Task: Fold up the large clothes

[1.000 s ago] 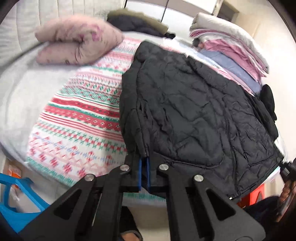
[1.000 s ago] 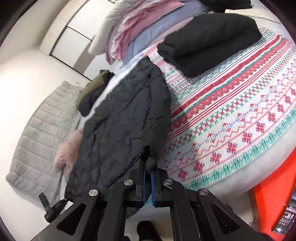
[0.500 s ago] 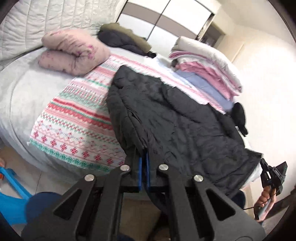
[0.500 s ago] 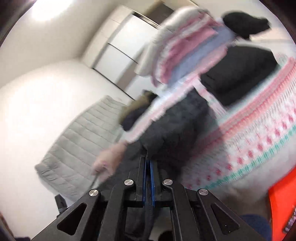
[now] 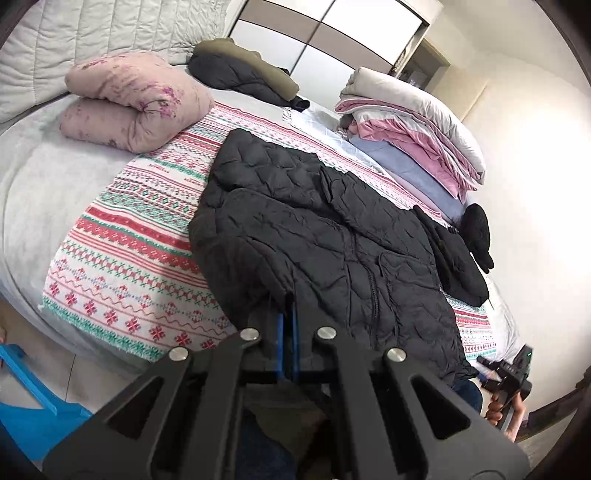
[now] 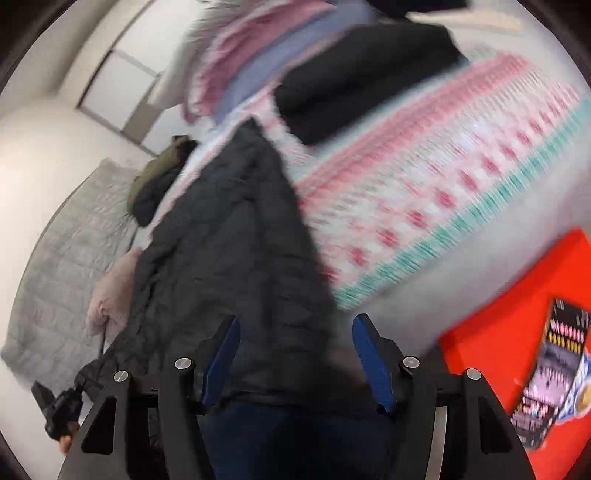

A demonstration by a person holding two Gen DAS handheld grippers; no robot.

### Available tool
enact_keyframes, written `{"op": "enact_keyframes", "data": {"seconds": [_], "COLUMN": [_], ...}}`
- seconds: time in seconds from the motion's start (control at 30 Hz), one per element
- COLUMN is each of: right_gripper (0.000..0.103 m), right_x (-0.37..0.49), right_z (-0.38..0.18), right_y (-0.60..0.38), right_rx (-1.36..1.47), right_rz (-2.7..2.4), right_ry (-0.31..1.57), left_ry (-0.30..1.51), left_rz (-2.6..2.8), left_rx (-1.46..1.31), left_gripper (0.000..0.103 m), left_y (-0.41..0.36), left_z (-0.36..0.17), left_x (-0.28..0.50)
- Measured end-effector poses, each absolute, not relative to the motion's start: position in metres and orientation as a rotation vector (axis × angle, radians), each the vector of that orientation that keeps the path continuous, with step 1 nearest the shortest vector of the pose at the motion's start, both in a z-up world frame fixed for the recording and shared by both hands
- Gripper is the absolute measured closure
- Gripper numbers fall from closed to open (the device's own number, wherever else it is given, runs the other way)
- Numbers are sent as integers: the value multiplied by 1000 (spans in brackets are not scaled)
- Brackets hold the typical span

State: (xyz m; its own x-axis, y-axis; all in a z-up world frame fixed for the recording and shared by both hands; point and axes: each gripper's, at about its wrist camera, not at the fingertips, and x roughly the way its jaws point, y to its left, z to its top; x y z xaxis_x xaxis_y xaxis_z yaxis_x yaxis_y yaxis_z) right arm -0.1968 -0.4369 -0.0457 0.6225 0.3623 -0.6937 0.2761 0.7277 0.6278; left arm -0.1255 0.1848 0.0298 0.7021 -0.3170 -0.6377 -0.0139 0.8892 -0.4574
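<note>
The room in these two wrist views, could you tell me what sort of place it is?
Most likely a home bedroom. A bed with a padded headboard fills the left wrist view, folded quilts are stacked on it, and sliding wardrobe doors stand behind. A black quilted jacket lies spread on the patterned blanket.

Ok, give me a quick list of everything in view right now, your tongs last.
quilted jacket: 1, black, spread over patterned blanket
patterned blanket: 1, red, green, white, on bed
rolled duvet: 1, pink, near headboard
folded bedding stack: 1, grey, pink, blue, far side
olive-black coat: 1, far end
folded dark garment: 1, black, beside stack
left tongs: shut on jacket hem
right tongs: open, jacket edge between fingers
</note>
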Motion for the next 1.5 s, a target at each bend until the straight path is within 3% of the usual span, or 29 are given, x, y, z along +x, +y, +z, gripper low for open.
{"op": "enact_keyframes", "data": {"seconds": [0.13, 0.2, 0.23, 0.27, 0.3, 0.73, 0.93, 1.1, 1.33, 1.5], "right_gripper": [39, 45, 52, 88, 95, 100, 100, 100, 100, 93], "right_x": [-198, -188, -181, -174, -171, -204, -186, -127, 19, 140], "right_z": [-75, -73, -70, -65, -61, 87, 108, 101, 90, 29], "right_y": [-445, -437, -428, -418, -413, -375, -379, -386, -401, -430], "right_rx": [1002, 1008, 997, 947, 905, 702, 761, 891, 998, 1124], "right_rz": [215, 261, 297, 295, 270, 452, 459, 458, 335, 8], "right_ry": [940, 942, 942, 954, 961, 544, 478, 487, 523, 634], "left_ry": [782, 784, 785, 783, 785, 663, 626, 634, 690, 895], "left_rz": [-185, -192, -193, -190, -192, -231, -173, -142, 13, 26], "left_rx": [-428, -433, -437, -445, -459, -587, -603, -621, -630, -729], "left_gripper": [99, 99, 99, 99, 99, 99, 99, 99, 99, 85], "left_y": [174, 171, 171, 173, 177, 217, 222, 218, 209, 213], "left_z": [28, 27, 28, 28, 29, 89, 107, 115, 119, 58], "left_x": [-118, -115, -114, -113, -112, -163, -144, -80, 86, 220]}}
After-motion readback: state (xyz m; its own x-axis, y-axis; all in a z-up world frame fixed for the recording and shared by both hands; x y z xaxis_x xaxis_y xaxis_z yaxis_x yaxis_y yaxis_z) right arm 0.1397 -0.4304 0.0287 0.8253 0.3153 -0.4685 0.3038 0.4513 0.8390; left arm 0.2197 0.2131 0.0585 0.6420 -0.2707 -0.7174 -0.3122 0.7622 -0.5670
